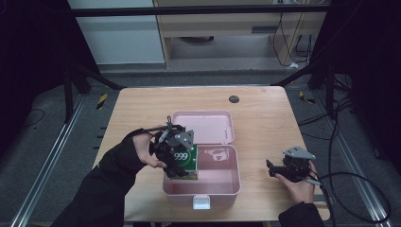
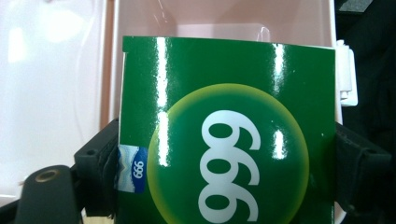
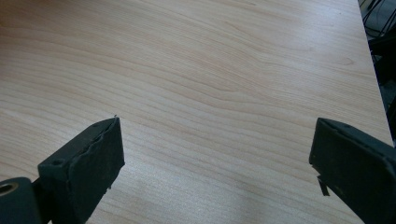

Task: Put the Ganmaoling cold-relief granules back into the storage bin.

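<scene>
We've got the green box (image 1: 185, 161) marked "999" clamped in the left gripper (image 1: 176, 152), one black jaw on each side edge, as the left gripper view shows w/ the glossy face (image 2: 224, 135) sitting square between them. It's held over the left part of the pink case (image 1: 222, 189), lower end dipping inside the open tray; whether it touches the bottom yet we can't tell, since the box hides that spot.

Handling, as we judge it: a thin cardboard carton, prob. light, w/ stiff edges but faces that would dent if squeezed hard. The laminate is shiny w/ strong glare streaks, so likely a bit slippery. Gripping across the narrow side edges, near mid-height, looks the sound choice, and that's approx. where the jaws sit now. Moderate pressure only; crushing is the main risk, sliding second.

The case lid (image 1: 204, 126) lies open flat toward the far side of the table (image 1: 265, 113), and a white latch (image 1: 201, 203) sticks out at the near wall. Some pale item lies in the tray's right part, too washed out to identify.

The right gripper (image 1: 279, 169) rests on the wood well apart from the case, to its right, jaws spread wide w/ nothing between them; its own view has bare tabletop (image 3: 210, 84) in the gap.
</scene>
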`<state>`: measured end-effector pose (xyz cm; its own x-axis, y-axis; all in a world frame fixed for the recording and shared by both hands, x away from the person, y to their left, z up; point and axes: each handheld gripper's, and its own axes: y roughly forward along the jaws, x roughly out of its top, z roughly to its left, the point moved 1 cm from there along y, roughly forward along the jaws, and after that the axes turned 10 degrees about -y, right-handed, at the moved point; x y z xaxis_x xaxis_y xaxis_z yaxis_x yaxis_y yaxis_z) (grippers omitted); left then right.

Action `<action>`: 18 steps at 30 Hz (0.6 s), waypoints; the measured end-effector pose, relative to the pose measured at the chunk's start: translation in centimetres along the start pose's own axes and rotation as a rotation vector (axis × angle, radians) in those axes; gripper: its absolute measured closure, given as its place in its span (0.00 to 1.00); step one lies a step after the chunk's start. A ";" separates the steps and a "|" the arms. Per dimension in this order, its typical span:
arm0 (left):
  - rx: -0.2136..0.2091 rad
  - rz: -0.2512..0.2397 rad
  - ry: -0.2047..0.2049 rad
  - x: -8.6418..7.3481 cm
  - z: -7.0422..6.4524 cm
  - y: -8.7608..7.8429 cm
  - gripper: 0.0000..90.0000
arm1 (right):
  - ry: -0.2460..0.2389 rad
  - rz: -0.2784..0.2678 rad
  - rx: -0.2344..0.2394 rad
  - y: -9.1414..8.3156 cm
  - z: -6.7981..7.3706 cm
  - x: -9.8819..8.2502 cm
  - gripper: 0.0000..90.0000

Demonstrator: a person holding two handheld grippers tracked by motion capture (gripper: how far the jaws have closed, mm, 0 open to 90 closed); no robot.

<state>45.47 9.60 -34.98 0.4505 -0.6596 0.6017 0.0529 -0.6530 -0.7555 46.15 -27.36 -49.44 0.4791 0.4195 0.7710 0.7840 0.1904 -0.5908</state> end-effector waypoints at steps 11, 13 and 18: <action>0.009 -0.003 -0.063 -1.6 0.5 2.2 0.16 | 0.000 0.005 0.001 0.1 0.1 0.0 0.04; -0.002 -0.015 -0.084 -1.9 0.5 2.5 0.16 | 0.002 0.004 0.003 0.1 0.1 0.0 0.04; 0.003 -0.044 -0.148 -2.5 0.6 3.7 0.16 | -0.007 0.006 0.002 0.1 0.1 -0.1 0.04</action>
<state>45.03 9.09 -39.42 0.5741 -0.5683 0.5895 0.0781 -0.6786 -0.7303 46.19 -27.29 -49.59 0.4812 0.4265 0.7658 0.7804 0.1894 -0.5959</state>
